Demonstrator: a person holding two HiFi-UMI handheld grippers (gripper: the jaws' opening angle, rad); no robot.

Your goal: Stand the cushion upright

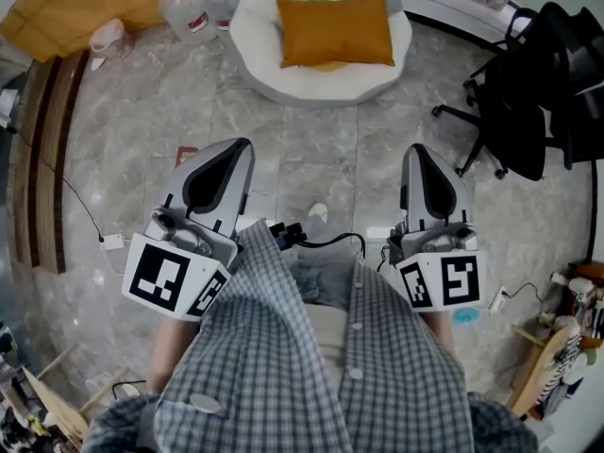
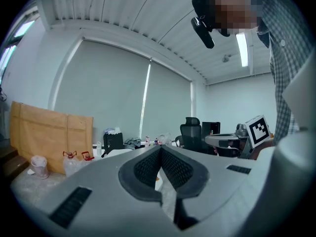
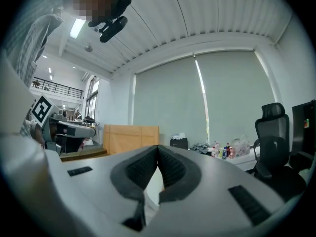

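Cushion (image 1: 335, 30): orange, lying flat on the round white seat (image 1: 255, 59) at 12 o'clock, well apart from both tools. Not yet upright.

Left gripper (image 1: 236, 149): jaws pressed together with nothing between them, pointing near level towards 12 o'clock.

Right gripper (image 1: 419, 154): the same, jaws pressed together and empty, pointing level.

Judgement: the pair are carried side by side and aimed at the seat, consistent with an approach, one for each end of the cushion. The jaws must part before any grip.

Obstructions: water jugs (image 1: 189, 12) at 11 o'clock and an office chair (image 1: 528, 92) at 2 o'clock, both off the direct line.
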